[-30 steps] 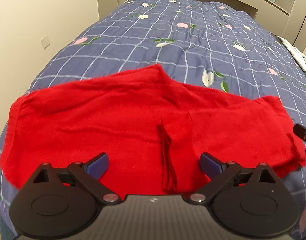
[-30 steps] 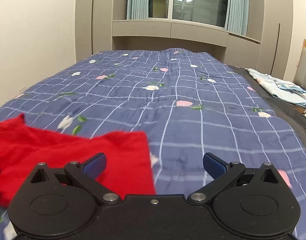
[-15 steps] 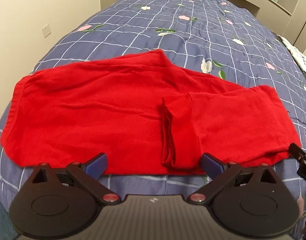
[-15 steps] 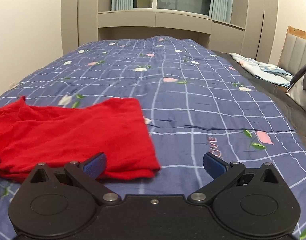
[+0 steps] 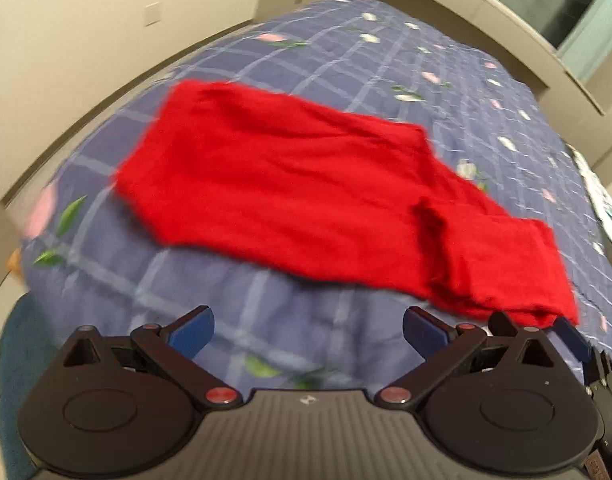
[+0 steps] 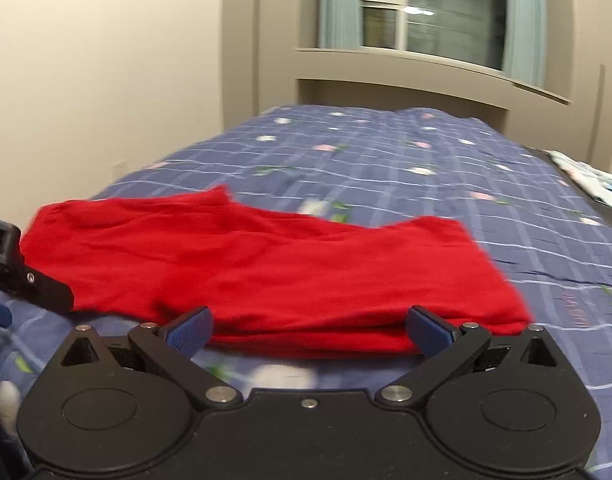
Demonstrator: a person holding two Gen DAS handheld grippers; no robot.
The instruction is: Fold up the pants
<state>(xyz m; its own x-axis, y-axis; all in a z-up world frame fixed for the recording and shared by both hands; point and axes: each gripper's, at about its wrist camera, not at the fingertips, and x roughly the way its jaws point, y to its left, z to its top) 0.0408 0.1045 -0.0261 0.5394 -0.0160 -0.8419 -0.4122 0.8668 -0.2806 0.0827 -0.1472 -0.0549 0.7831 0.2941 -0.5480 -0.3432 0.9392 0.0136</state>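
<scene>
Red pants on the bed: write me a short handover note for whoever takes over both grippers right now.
Left gripper: jaws open, empty, short of the pants' near edge.
Right gripper: jaws open, empty, at the near edge of the folded end.
Red pants: flat on the blue floral bedspread, one end already folded back over the rest.
Done: at least one fold.
Left: probably another fold across to make it compact; both views are blurred, so check the edges first.

Red pants [image 5: 306, 200] lie flat on the blue checked bedspread [image 5: 266, 312], near its front edge. Soft knit fabric, lightly wrinkled. Right end is doubled over itself: a folded flap w/ a raised crease sits on top. Waist vs leg end: can't tell. Both views blurred; in the right-wrist view pants [image 6: 266, 264] show layered front edges.
</scene>
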